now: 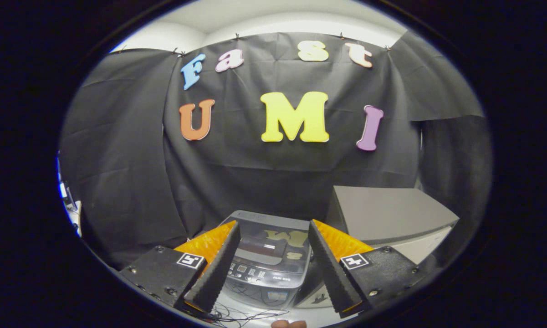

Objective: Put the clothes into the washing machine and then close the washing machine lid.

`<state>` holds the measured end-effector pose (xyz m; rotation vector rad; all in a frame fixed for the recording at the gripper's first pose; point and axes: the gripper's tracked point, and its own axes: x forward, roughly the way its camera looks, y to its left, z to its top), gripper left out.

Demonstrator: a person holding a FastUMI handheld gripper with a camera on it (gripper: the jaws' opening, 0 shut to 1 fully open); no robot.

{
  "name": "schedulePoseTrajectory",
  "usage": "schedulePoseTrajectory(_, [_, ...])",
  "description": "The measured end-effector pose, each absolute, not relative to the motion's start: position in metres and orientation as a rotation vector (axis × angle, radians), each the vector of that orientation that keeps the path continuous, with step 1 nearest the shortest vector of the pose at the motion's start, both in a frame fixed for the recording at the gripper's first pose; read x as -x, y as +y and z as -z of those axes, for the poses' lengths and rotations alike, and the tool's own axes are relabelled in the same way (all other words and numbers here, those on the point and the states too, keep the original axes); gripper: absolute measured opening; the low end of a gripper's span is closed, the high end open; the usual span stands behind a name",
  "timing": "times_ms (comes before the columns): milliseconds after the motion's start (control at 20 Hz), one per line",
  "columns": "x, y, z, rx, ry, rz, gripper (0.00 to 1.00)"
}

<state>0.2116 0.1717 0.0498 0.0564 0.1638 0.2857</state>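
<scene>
Tongs [273, 228] spread empty; washing machine [268, 264] just beyond, lid down.

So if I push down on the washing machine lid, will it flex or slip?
The lid looks like a rigid glossy panel, so probably stiff, perhaps slippery. It already lies flat, so likely won't drop. The open gripper holds nothing above it.

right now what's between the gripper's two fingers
In the gripper view, the open gripper holds nothing; the washing machine, with its lid down, shows in the gap beyond the fingers, beside a grey box.
</scene>
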Motion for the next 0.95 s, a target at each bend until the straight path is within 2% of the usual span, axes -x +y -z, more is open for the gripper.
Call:
schedulePoseTrajectory(150, [-0.181, 0.141, -0.053, -0.074, 0.127, -0.224, 0.96])
schedulePoseTrajectory(300, [-0.157, 0.128, -0.050, -0.078, 0.115, -0.226, 0.99])
schedulePoseTrajectory(950, [-0.154, 0.097, -0.055, -0.049, 0.088, -0.246, 1.00])
